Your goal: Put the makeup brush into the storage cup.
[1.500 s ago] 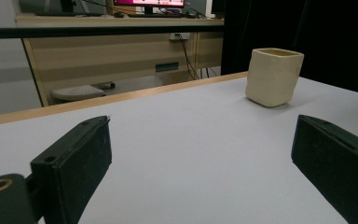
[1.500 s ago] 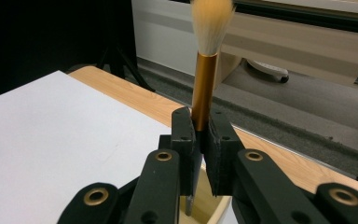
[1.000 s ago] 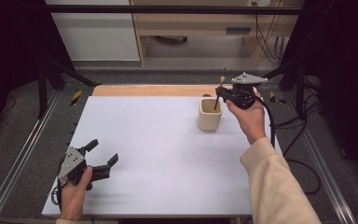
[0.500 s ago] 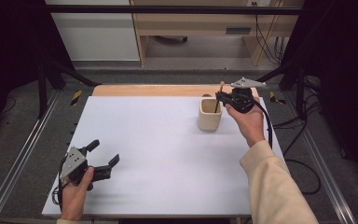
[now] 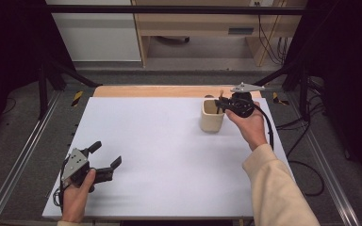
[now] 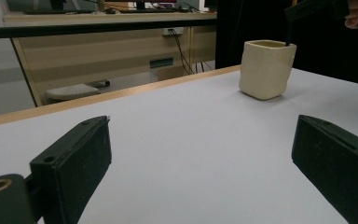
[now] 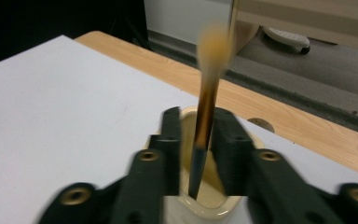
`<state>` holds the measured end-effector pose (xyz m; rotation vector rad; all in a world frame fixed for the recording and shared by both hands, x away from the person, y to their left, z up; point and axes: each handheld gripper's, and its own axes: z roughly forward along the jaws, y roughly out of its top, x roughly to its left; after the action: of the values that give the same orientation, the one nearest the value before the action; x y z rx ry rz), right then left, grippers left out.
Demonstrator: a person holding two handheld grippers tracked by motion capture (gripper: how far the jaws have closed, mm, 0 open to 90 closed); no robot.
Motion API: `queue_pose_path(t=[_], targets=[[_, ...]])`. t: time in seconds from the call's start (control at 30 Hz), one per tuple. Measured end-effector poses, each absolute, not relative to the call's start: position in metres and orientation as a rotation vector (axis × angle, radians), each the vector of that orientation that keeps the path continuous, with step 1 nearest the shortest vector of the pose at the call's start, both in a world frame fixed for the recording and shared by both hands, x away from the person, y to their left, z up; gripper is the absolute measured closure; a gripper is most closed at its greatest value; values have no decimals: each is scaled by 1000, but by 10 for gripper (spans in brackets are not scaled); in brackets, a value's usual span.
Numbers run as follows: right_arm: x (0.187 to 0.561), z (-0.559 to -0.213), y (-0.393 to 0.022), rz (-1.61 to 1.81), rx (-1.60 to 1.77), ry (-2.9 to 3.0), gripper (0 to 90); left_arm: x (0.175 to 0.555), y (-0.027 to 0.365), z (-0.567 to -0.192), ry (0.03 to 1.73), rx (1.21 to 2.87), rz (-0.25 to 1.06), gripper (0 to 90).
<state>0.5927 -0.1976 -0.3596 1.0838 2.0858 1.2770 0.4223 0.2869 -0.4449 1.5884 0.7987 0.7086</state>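
The right gripper [image 7: 196,154] hangs over the cream cup [image 7: 200,205]; its jaws have just been opening, and the brush [image 7: 204,126] stands between them, handle down in the cup, pads no longer pressing it. The left gripper [image 5: 106,161] rests on the white surface [image 5: 169,155], jaws wide apart and empty.

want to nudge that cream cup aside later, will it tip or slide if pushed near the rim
The cream cup looks taller than wide, so a push at the rim may well tip it. The white table cover looks smooth; a low push would likely slide it. The brush standing inside would probably rattle or lean.
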Motion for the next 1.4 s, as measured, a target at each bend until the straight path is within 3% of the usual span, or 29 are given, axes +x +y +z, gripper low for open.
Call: queue_pose_path(t=[0.03, 0.07, 0.1, 0.17, 0.2, 0.27, 1.03, 1.4], targets=[[593, -360, -198, 1277, 1084, 2086, 626, 422, 287, -445, 799, 1588, 709, 39], [592, -360, -196, 1265, 1089, 2092, 434, 422, 287, -445, 798, 1589, 709, 39], [591, -360, -195, 1251, 1092, 2092, 370, 422, 287, -445, 798, 1589, 710, 39], [589, -360, -194, 1239, 1081, 2087, 340, 422, 287, -445, 798, 1589, 709, 39], [587, -359, -194, 1248, 1059, 2075, 261, 422, 286, -445, 796, 1591, 710, 39], [585, -359, -194, 1245, 1047, 2066, 216, 422, 286, -445, 795, 1593, 710, 39], [575, -352, -206, 1325, 1060, 2001, 78, 422, 285, -445, 792, 1596, 712, 37], [571, -350, -205, 1342, 1034, 1996, 72, 422, 285, -445, 789, 1598, 709, 34]])
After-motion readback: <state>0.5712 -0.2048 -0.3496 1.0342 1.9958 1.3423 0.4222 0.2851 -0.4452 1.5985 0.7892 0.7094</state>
